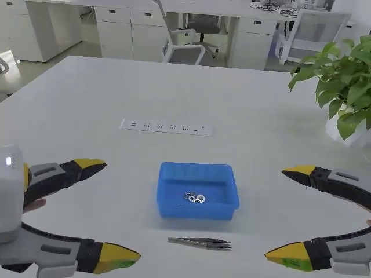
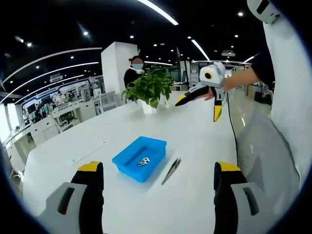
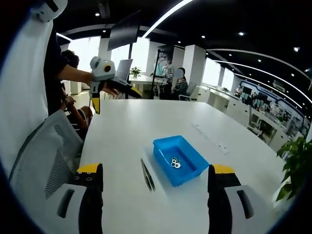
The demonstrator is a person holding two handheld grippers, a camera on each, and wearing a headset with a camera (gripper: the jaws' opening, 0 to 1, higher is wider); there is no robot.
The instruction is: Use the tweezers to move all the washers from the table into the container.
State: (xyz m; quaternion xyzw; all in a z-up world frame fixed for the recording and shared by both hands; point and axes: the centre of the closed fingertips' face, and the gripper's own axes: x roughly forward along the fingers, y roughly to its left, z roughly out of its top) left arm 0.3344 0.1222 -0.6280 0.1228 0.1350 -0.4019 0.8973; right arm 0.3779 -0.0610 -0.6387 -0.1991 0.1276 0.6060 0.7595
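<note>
Head view: your left gripper is at the left edge, jaws spread wide, nothing btwn them. Your right gripper mirrors it at the right edge, jaws likewise wide apart & empty. Btwn the two, on the white table, sits the blue container w/ a small cluster of washers on its floor, touching one another. The tweezers lie flat on the table just beside the container's near wall, not touching it, parallel to that wall; can't tell which end is the tip. Both grippers are well apart from the tweezers & the container. Beyond the container a white power strip lies on the table, & a green plant stands at the far right. Right gripper view: a mesh chair back is at lower left, beside the table edge
</note>
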